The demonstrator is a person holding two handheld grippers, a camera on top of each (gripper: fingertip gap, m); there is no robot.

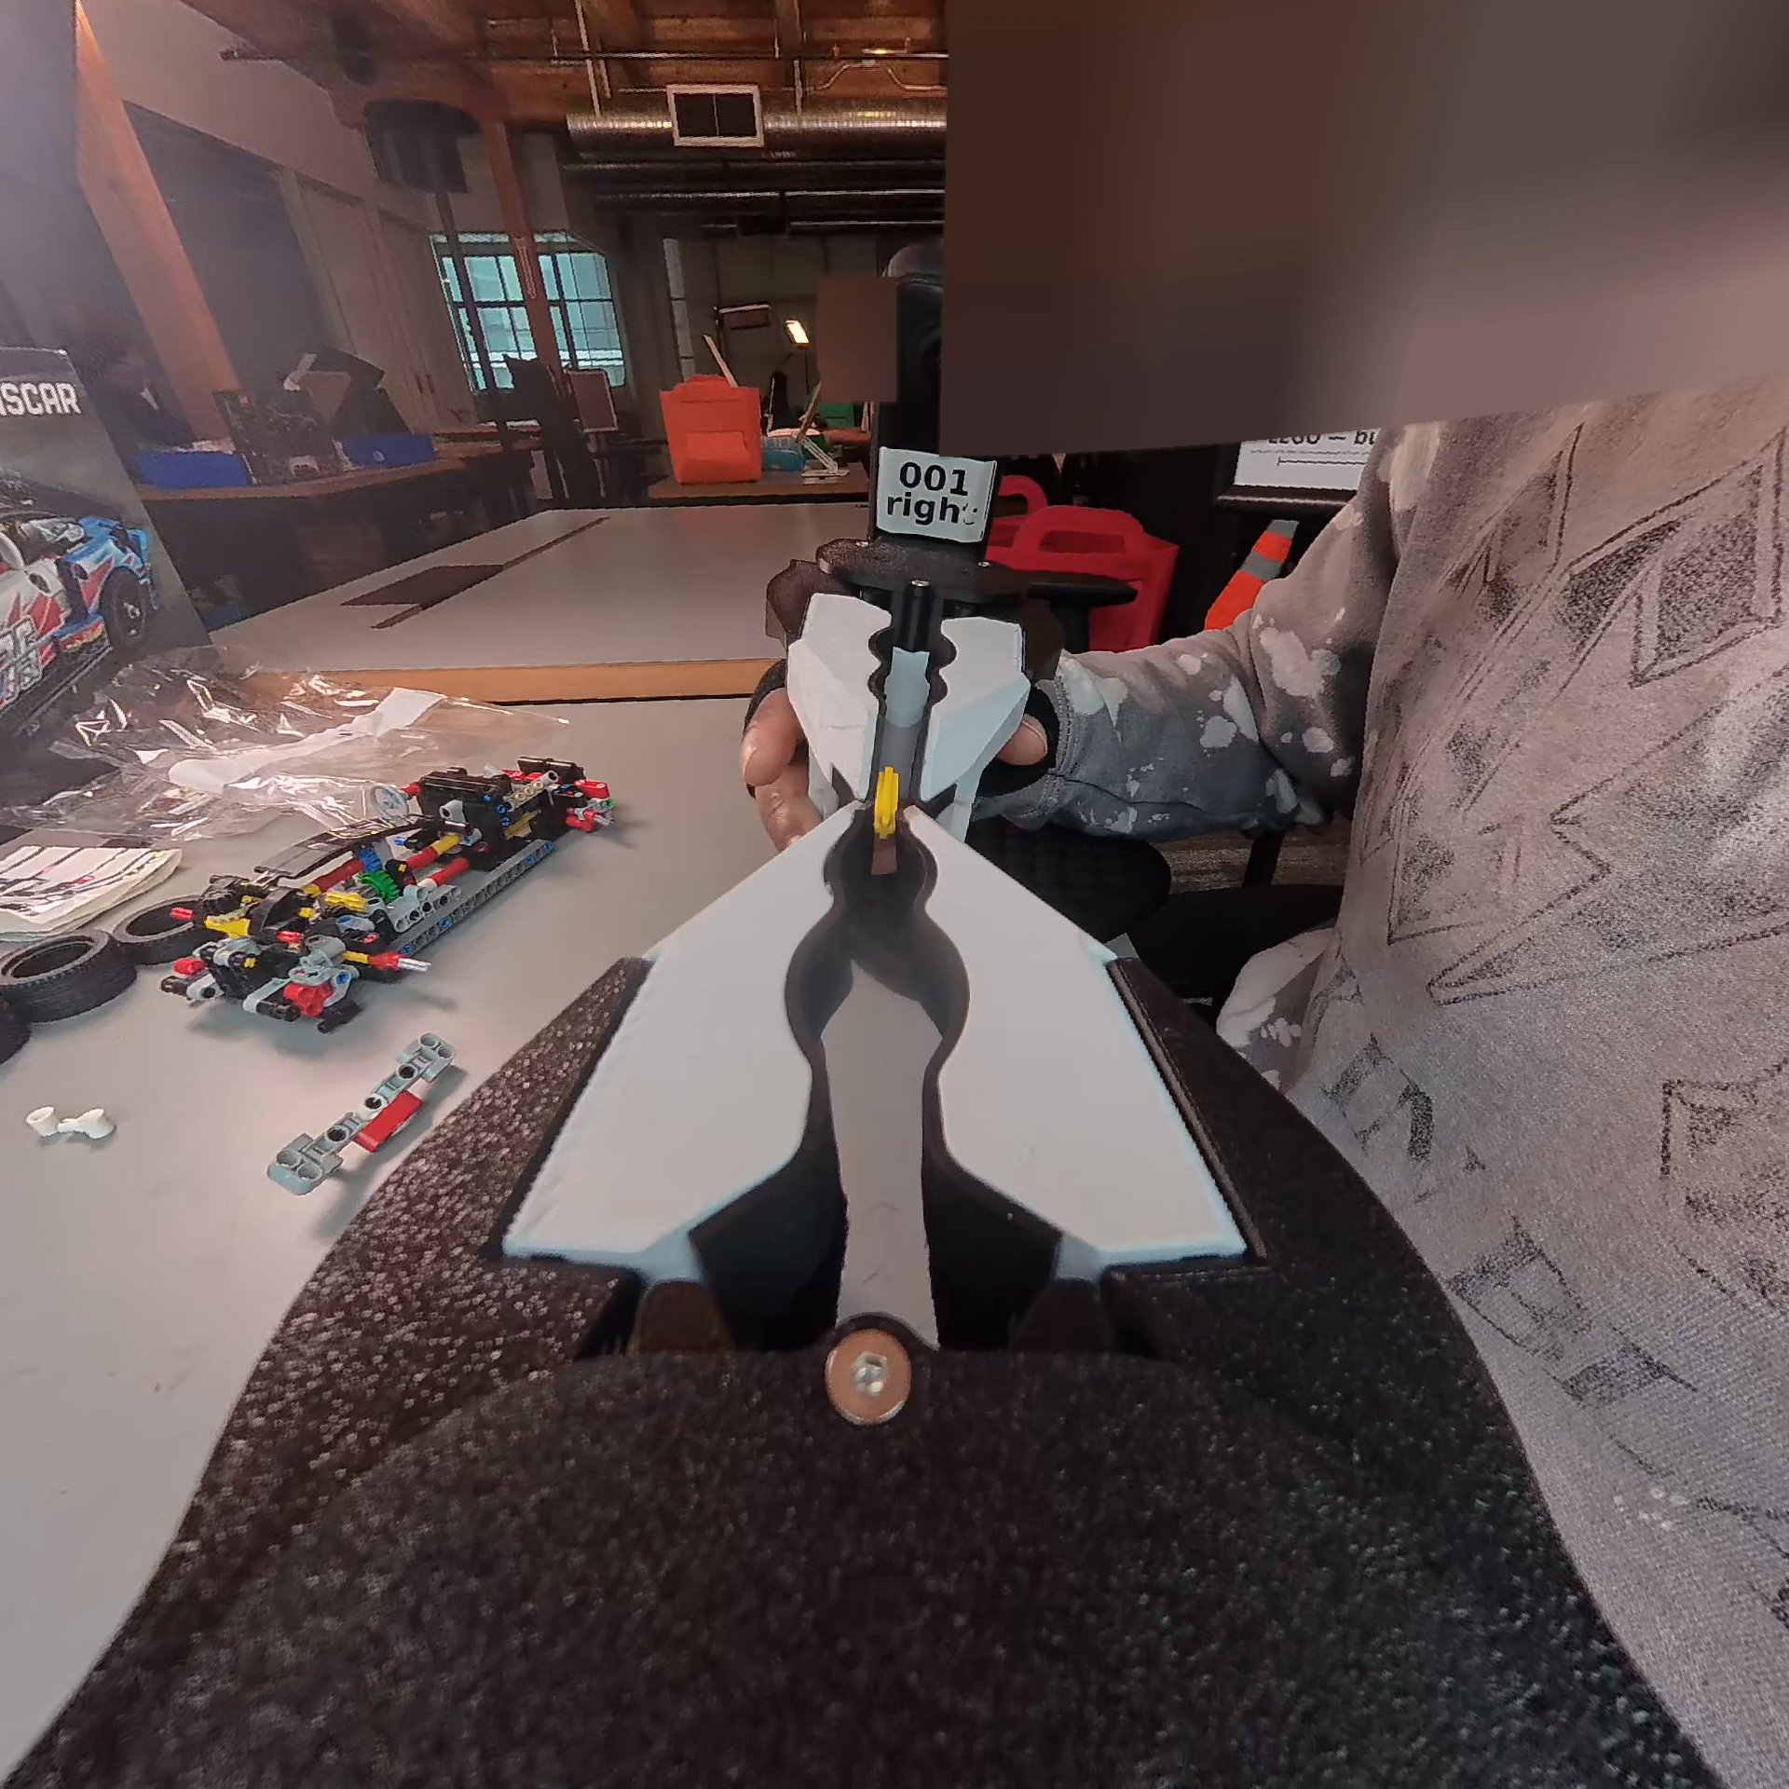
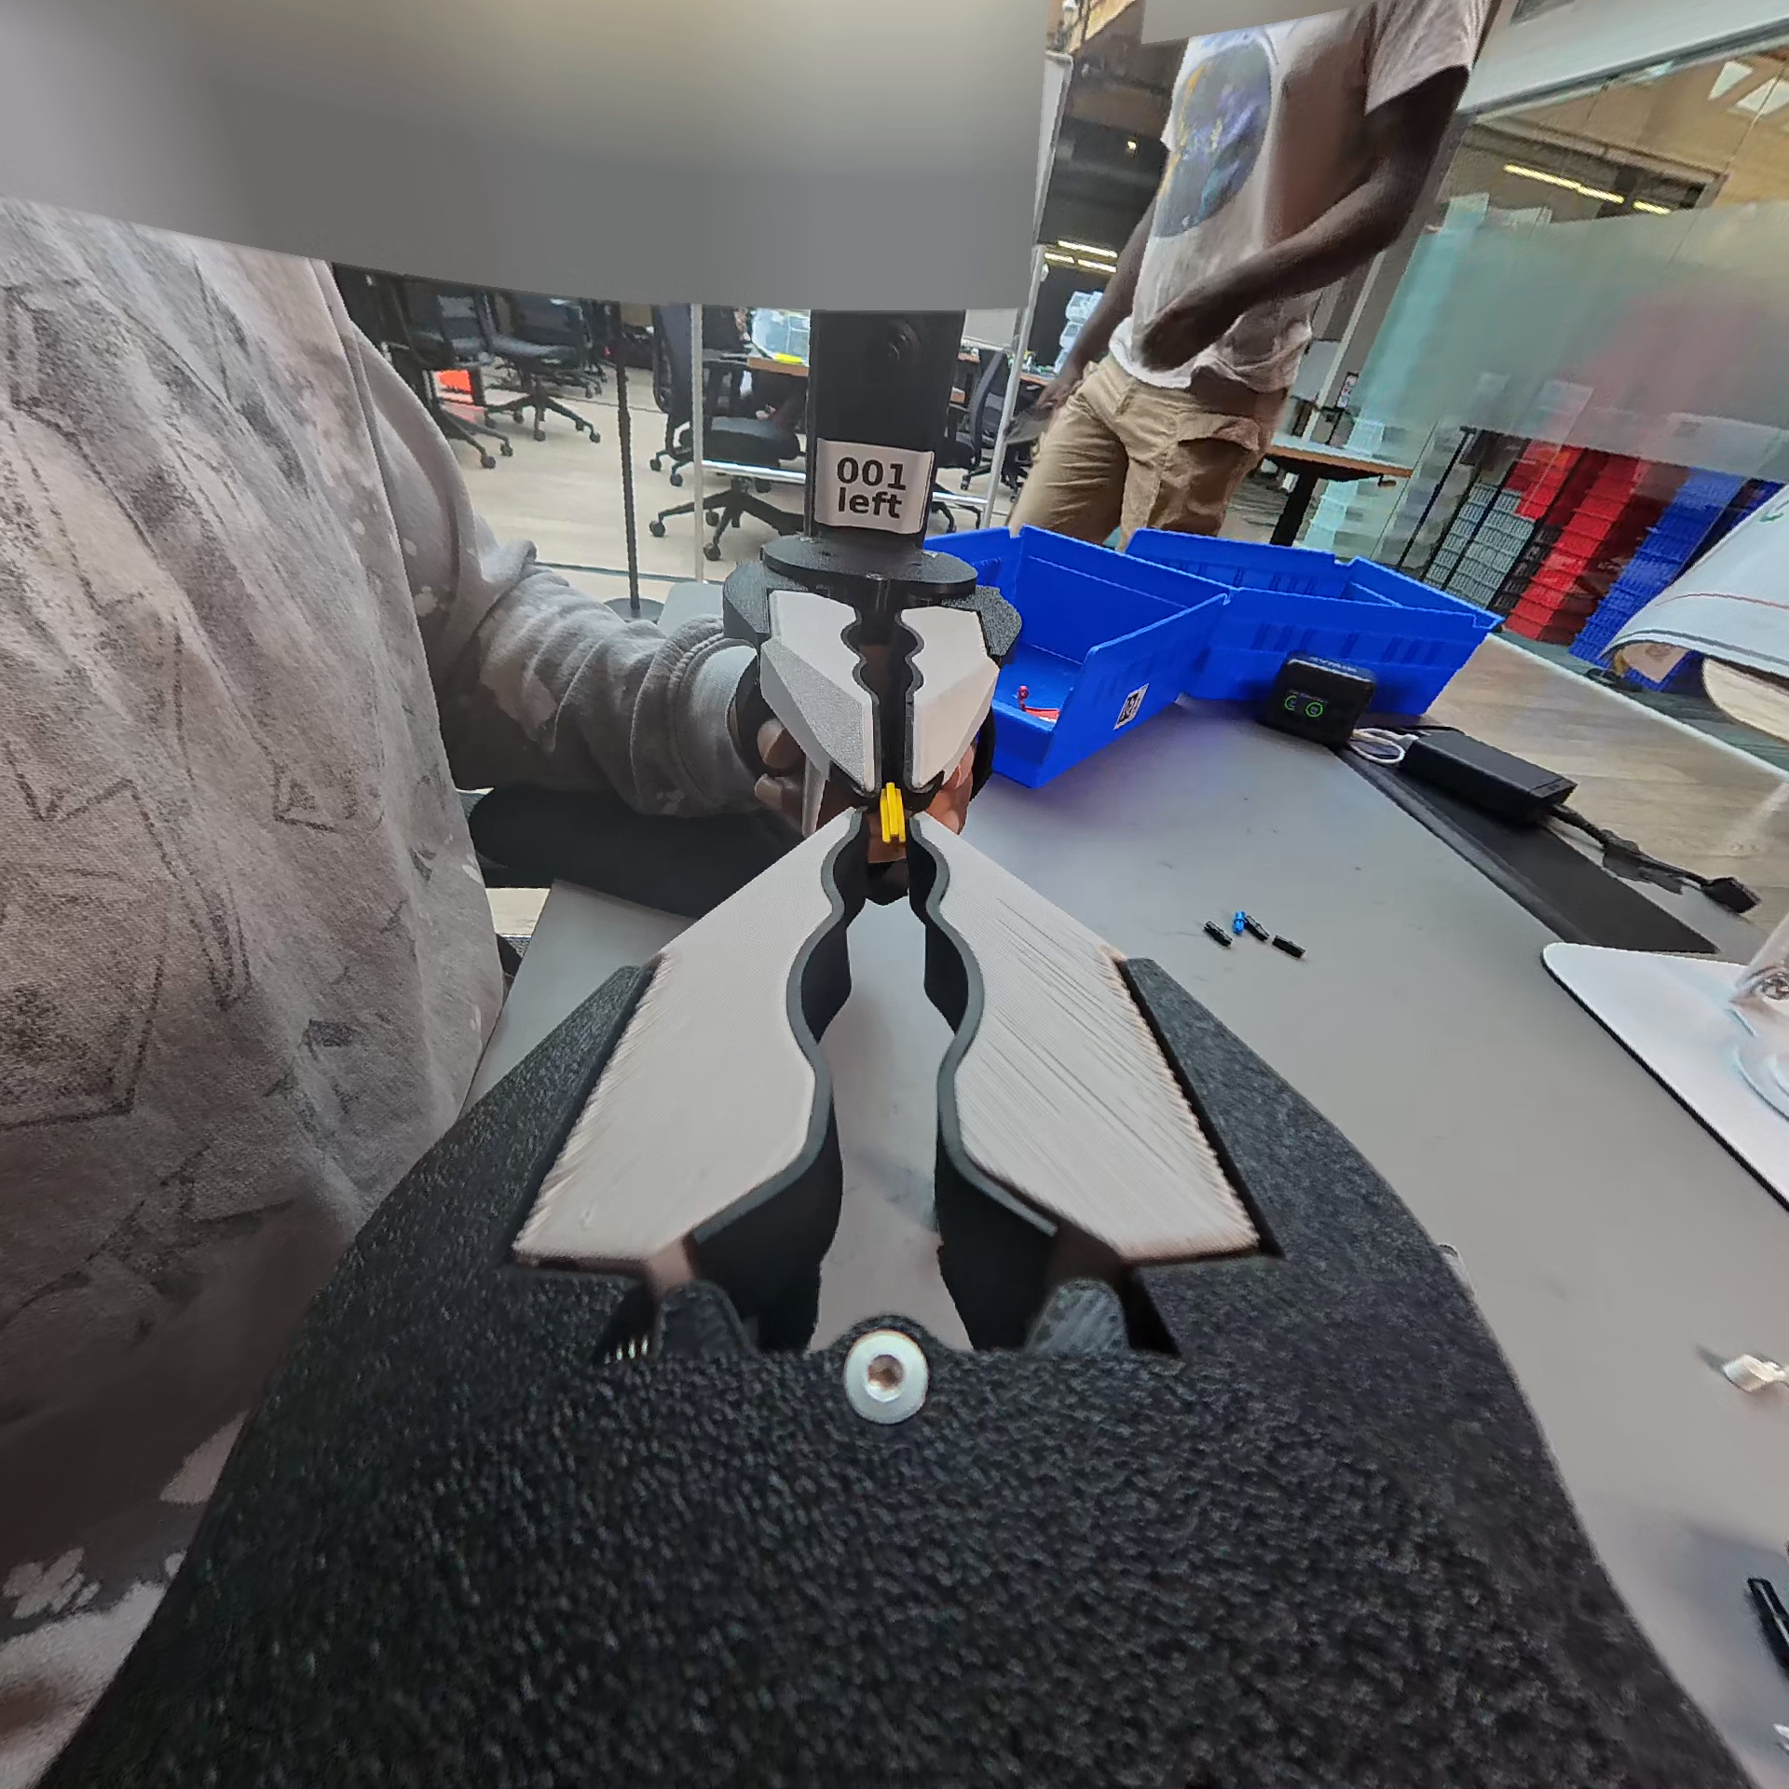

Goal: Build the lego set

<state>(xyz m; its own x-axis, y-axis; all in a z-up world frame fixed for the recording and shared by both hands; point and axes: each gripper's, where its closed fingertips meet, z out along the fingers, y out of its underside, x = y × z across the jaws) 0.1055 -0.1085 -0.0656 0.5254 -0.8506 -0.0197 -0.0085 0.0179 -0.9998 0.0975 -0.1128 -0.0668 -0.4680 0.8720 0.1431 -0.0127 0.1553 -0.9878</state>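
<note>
My two grippers meet tip to tip in the air in front of the person's chest. A small yellow Lego piece (image 1: pixel 883 802) sits right where the tips meet; it also shows in the right wrist view (image 2: pixel 893 811). My left gripper (image 1: pixel 886 834) is closed down on it, and so is my right gripper (image 2: pixel 886 831). A small brownish bit shows just under the yellow piece. The right gripper appears in the left wrist view (image 1: pixel 895 765) with a grey shaft between its fingers. The left gripper appears in the right wrist view (image 2: pixel 889 774) with its jaws together.
A part-built Lego car chassis (image 1: pixel 387 900) lies on the grey table (image 1: pixel 145 1307) beside black tyres (image 1: pixel 68 968), a grey beam with a red part (image 1: pixel 363 1113), plastic bags and the set box. Blue bins (image 2: pixel 1113 658), loose pins (image 2: pixel 1249 934) and a power brick (image 2: pixel 1481 774) lie on the right. A person (image 2: pixel 1210 290) stands behind.
</note>
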